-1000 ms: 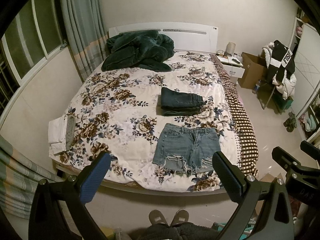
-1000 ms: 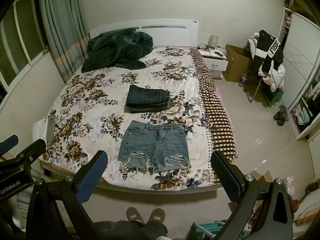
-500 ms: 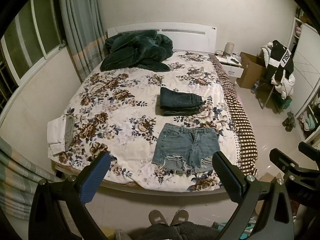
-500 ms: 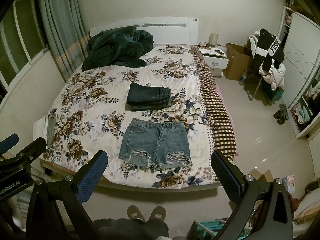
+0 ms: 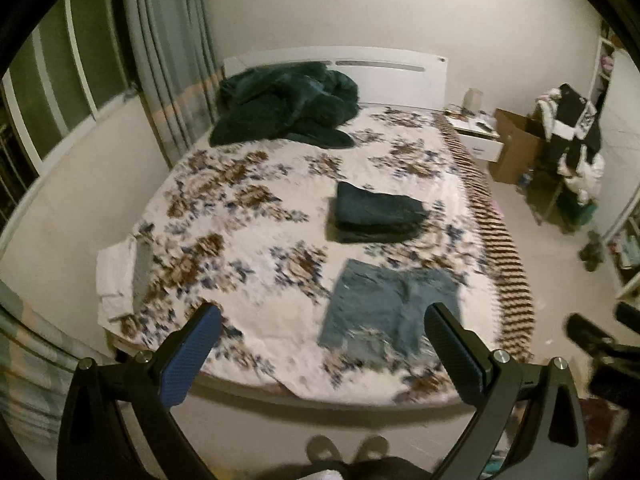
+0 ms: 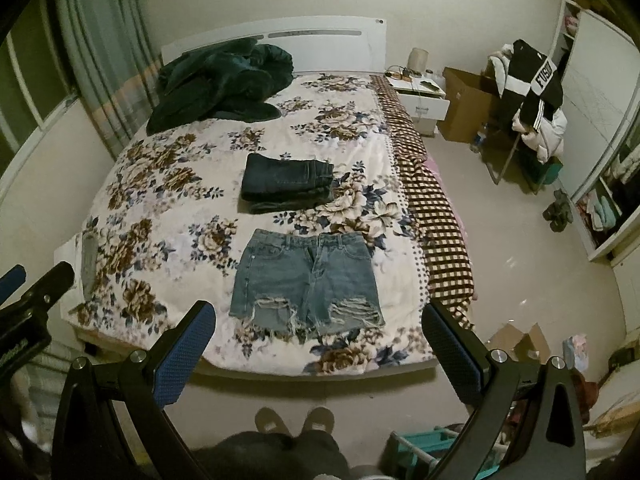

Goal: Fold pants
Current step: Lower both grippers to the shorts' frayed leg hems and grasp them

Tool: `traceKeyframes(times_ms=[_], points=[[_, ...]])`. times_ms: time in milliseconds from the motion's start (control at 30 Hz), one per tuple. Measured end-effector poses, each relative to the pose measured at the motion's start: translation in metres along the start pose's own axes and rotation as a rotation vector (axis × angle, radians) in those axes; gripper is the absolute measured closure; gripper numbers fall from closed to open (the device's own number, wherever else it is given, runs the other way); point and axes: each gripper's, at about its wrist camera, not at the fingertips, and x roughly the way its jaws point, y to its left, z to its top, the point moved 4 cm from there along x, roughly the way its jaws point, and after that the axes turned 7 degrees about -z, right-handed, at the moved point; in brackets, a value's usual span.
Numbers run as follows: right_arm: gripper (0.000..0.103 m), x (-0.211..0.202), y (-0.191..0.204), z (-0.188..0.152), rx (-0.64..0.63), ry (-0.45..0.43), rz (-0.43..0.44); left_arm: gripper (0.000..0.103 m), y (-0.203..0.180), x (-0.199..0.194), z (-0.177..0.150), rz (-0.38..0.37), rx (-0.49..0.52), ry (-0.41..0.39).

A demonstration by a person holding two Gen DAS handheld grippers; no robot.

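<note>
Light blue ripped denim shorts (image 6: pixel 306 282) lie flat near the foot of the floral bed (image 6: pixel 168 208), waistband toward the headboard. They also show, blurred, in the left wrist view (image 5: pixel 390 302). A folded pair of dark jeans (image 6: pixel 286 182) sits just beyond them, also in the left wrist view (image 5: pixel 376 212). My left gripper (image 5: pixel 322 356) is open and empty, held over the bed's foot edge. My right gripper (image 6: pixel 320 354) is open and empty, just short of the shorts' hems.
A dark green blanket (image 6: pixel 218 82) is heaped by the headboard. Folded white cloth (image 5: pixel 118 270) lies at the bed's left edge. A nightstand (image 6: pixel 422 98), a cardboard box (image 6: pixel 466 106) and a clothes-laden chair (image 6: pixel 528 96) stand on the right. Slippered feet (image 6: pixel 294 420) are at the bed's foot.
The left gripper has swung quickly, blurring its view, and the bed has shifted right and down in it. The right view has crept slightly closer to the shorts. Both grippers stay open.
</note>
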Motion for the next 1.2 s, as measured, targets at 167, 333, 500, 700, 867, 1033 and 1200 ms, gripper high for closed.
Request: traceKeyframes(times_ms=[167,333,500,700,867,1033,1200], points=[[0.0,0.074,-0.021,0.03,0.013,0.074,0.002,0.0,0.002,0.074,0.002,0.095,-0.007,0.017],[0.026,0.175,-0.05,0.058,0.011,0.169,0.06,0.0,-0.019,0.159,-0.016,0.144,0.005,0.128],[0.045,0.317,-0.087,0.081,-0.009,0.293,0.167,0.0,-0.072,0.26,-0.049,0.186,-0.041,0.236],[0.041,0.505,-0.127,0.098,-0.113,0.432,0.294,0.0,-0.167,0.389,-0.112,0.162,-0.145,0.371],[0.041,0.613,-0.141,0.096,-0.23,0.455,0.327,0.0,-0.246,0.457,-0.161,0.055,-0.178,0.428],[0.041,0.682,-0.134,0.075,-0.249,0.533,0.42,0.0,-0.314,0.519,-0.209,0.047,-0.055,0.478],[0.04,0.747,-0.109,0.066,-0.222,0.599,0.524,0.04,-0.318,0.561,-0.24,0.031,-0.083,0.559]])
